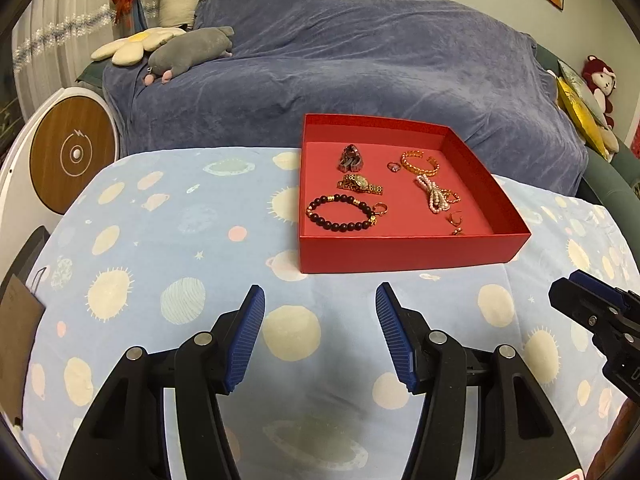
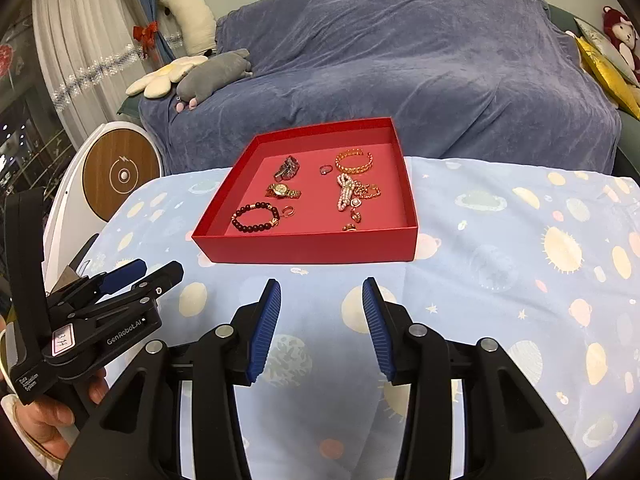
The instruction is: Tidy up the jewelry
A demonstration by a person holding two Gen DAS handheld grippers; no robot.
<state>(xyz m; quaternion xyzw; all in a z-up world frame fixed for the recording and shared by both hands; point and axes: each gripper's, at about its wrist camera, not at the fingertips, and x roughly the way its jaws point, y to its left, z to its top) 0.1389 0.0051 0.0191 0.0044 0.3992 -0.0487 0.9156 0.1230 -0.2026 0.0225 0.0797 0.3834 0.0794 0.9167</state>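
I see my left gripper (image 1: 320, 300) with its blue ribbed pads standing apart and nothing between them. My right gripper (image 2: 322, 294) is the same, pads apart and empty, a bit less wide. Both hang over the light blue cloth with planets and suns (image 1: 180, 240) that covers the table.

Just past the grippers sits the shallow red cardboard box (image 1: 400, 252), open on top. All the jewelry I can see lies inside it. Near the front left is a dark round-bead bracelet (image 1: 340, 213) with a small gold ring (image 1: 380, 209) touching its right end. Behind it lies a gold wristwatch (image 1: 359, 184), and behind that a dark silver chunky link band (image 1: 351, 159). On the right side are a gold chain cuff bangle (image 1: 420, 162), a small ring with a stone (image 1: 393, 166) just beside it, and a bunch of pink-white pearls (image 1: 432, 196). Two tiny gold pieces (image 1: 455, 220) lie near the front right corner; I cannot tell what they are.

Behind the table is a sofa under a blue-grey blanket (image 1: 360, 60).
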